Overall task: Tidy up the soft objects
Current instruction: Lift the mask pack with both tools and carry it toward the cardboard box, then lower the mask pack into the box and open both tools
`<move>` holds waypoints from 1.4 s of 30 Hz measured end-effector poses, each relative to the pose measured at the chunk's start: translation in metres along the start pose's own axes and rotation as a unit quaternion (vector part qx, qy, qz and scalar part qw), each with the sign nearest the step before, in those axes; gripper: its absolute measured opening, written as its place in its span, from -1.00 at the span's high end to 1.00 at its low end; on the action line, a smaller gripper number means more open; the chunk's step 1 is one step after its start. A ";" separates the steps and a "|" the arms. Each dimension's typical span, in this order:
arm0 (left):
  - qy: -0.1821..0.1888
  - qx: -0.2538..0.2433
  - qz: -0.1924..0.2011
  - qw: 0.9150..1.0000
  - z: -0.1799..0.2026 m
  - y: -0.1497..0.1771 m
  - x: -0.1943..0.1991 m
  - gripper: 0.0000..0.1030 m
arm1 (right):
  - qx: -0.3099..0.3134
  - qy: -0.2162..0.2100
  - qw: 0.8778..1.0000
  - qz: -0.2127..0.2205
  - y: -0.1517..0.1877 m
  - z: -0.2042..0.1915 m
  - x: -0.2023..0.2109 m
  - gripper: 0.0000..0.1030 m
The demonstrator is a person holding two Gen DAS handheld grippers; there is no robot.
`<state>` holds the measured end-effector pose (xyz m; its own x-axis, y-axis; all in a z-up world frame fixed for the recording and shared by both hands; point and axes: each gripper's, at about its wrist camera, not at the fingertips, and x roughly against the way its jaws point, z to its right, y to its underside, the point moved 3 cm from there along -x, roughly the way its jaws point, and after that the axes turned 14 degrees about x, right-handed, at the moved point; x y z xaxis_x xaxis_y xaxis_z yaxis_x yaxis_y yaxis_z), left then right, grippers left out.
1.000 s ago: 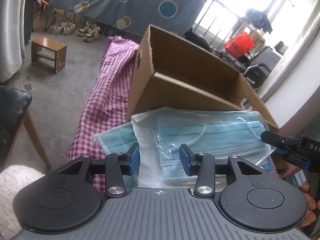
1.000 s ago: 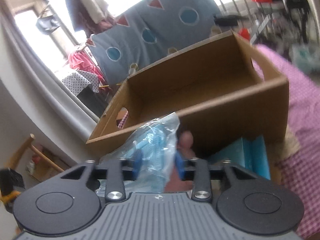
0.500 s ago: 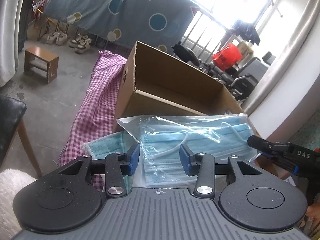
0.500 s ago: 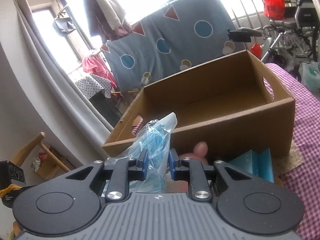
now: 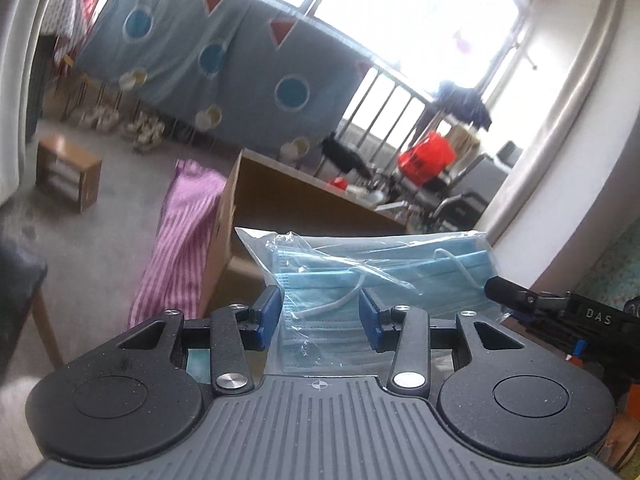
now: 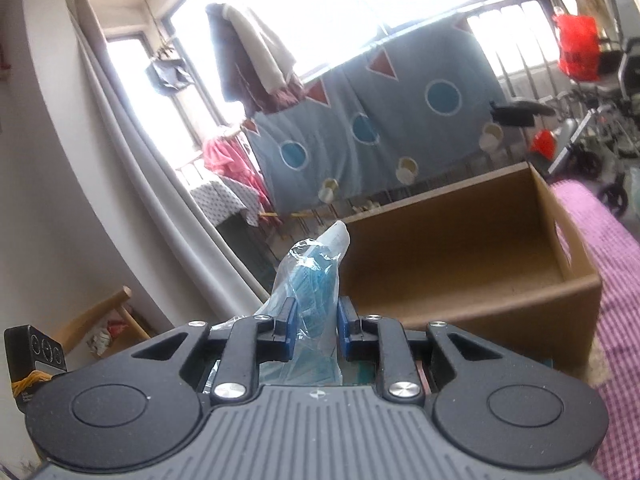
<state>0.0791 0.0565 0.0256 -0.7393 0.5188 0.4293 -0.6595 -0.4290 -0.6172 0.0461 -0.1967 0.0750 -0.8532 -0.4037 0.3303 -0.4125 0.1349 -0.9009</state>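
A clear plastic bag of blue face masks (image 5: 384, 276) hangs lifted in front of the cardboard box (image 5: 296, 204). My right gripper (image 6: 313, 320) is shut on one end of the mask bag (image 6: 316, 276), which sticks up between its blue pads. In the left wrist view that gripper (image 5: 516, 296) holds the bag's right edge. My left gripper (image 5: 320, 312) is open, its blue pads on either side of the bag's lower edge; I cannot tell whether they touch it. The open box (image 6: 460, 256) stands empty just beyond, on the pink checked cloth (image 6: 608, 280).
A green-blue cloth (image 5: 198, 360) shows under my left gripper. The pink checked cloth (image 5: 180, 240) hangs over the table's left side. A wooden stool (image 5: 66, 172) and shoes stand on the floor. A wooden chair (image 6: 100, 320) is at the left wall.
Both grippers have risen, and the mask bag has come up off the table with the right gripper. The right jaws closed tighter on it. The box now sits lower in both views.
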 end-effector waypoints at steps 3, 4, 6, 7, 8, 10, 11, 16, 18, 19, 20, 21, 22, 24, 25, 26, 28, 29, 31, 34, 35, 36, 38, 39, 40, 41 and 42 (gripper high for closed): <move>0.005 -0.019 0.018 1.000 0.015 -0.015 0.002 0.18 | 0.003 -0.006 1.000 0.011 -0.017 0.002 -0.003 0.57; 0.004 -0.024 0.021 0.999 0.019 -0.019 0.001 0.18 | 0.001 -0.010 1.000 0.013 -0.024 0.004 -0.005 0.57; 0.005 -0.030 0.027 0.999 0.027 -0.030 -0.003 0.18 | -0.002 -0.018 1.000 0.019 -0.037 0.011 -0.011 0.57; 0.006 -0.034 0.030 0.999 0.031 -0.037 -0.007 0.18 | -0.007 -0.025 0.999 0.019 -0.043 0.016 -0.015 0.57; 0.007 -0.042 0.032 0.999 0.035 -0.043 -0.011 0.18 | -0.015 -0.031 0.999 0.018 -0.049 0.023 -0.021 0.57; 0.007 -0.052 0.038 0.998 0.040 -0.055 -0.022 0.18 | -0.032 -0.038 0.999 0.010 -0.058 0.036 -0.033 0.57; 0.010 -0.056 0.035 0.998 0.042 -0.060 -0.029 0.18 | -0.041 -0.041 0.998 0.005 -0.062 0.043 -0.040 0.57; 0.007 -0.059 0.012 0.998 0.047 -0.088 -0.078 0.17 | -0.094 -0.042 0.994 -0.030 -0.076 0.091 -0.085 0.57; 0.002 -0.067 0.001 0.998 0.051 -0.095 -0.100 0.17 | -0.114 -0.042 0.991 -0.047 -0.078 0.110 -0.106 0.57; -0.005 -0.070 -0.002 0.998 0.051 -0.098 -0.109 0.17 | -0.124 -0.041 0.990 -0.058 -0.077 0.121 -0.117 0.57; -0.012 -0.073 -0.010 0.997 0.052 -0.101 -0.124 0.17 | -0.130 -0.041 0.988 -0.068 -0.077 0.130 -0.128 0.57; -0.015 -0.077 -0.016 0.997 0.053 -0.104 -0.136 0.17 | -0.141 -0.036 0.986 -0.076 -0.075 0.141 -0.139 0.57; -0.021 -0.078 -0.022 0.996 0.051 -0.107 -0.148 0.17 | -0.150 -0.033 0.984 -0.087 -0.073 0.151 -0.151 0.57; -0.035 -0.075 -0.040 0.996 0.047 -0.112 -0.171 0.17 | -0.165 -0.027 0.980 -0.106 -0.067 0.169 -0.173 0.57; -0.042 -0.074 -0.045 0.995 0.043 -0.113 -0.177 0.17 | -0.174 -0.027 0.977 -0.118 -0.065 0.179 -0.185 0.57; -0.052 -0.073 -0.052 0.995 0.039 -0.114 -0.188 0.17 | -0.185 -0.025 0.974 -0.128 -0.061 0.188 -0.197 0.57; -0.072 -0.080 -0.060 0.992 0.033 -0.115 -0.206 0.17 | -0.199 -0.018 0.969 -0.147 -0.053 0.202 -0.217 0.57; -0.081 -0.083 -0.064 0.991 0.030 -0.115 -0.212 0.17 | -0.204 -0.011 0.967 -0.155 -0.049 0.208 -0.226 0.57; -0.094 -0.089 -0.075 0.989 0.027 -0.114 -0.224 0.17 | -0.213 -0.004 0.962 -0.172 -0.041 0.216 -0.242 0.57; -0.121 -0.107 -0.086 0.983 0.027 -0.110 -0.240 0.17 | -0.222 0.010 0.955 -0.194 -0.030 0.222 -0.263 0.56; -0.128 -0.113 -0.088 0.981 0.026 -0.108 -0.243 0.16 | -0.223 0.014 0.954 -0.200 -0.027 0.224 -0.268 0.56; -0.135 -0.118 -0.089 0.980 0.026 -0.107 -0.246 0.16 | -0.225 0.017 0.953 -0.205 -0.025 0.225 -0.272 0.56; -0.149 -0.131 -0.092 0.976 0.027 -0.105 -0.251 0.16 | -0.228 0.026 0.950 -0.212 -0.019 0.227 -0.278 0.53; -0.158 -0.137 -0.093 0.973 0.027 -0.104 -0.255 0.12 | -0.232 0.031 0.948 -0.218 -0.016 0.229 -0.282 0.51; -0.168 -0.142 -0.093 0.971 0.025 -0.103 -0.258 0.09 | -0.237 0.033 0.945 -0.223 -0.012 0.231 -0.285 0.50; -0.174 -0.145 -0.093 0.970 0.025 -0.103 -0.261 0.06 | -0.242 0.039 0.942 -0.229 -0.009 0.233 -0.287 0.46; -0.180 -0.148 -0.095 0.968 0.023 -0.103 -0.263 -0.08 | -0.244 0.044 0.939 -0.238 -0.006 0.234 -0.288 0.44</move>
<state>0.3381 -0.0533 -0.0085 -0.6434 0.2534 0.7224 -0.7596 -0.0935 -0.6437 0.3693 -0.2932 -0.0813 -0.5496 -0.4501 0.7038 -0.8324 0.3662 -0.4158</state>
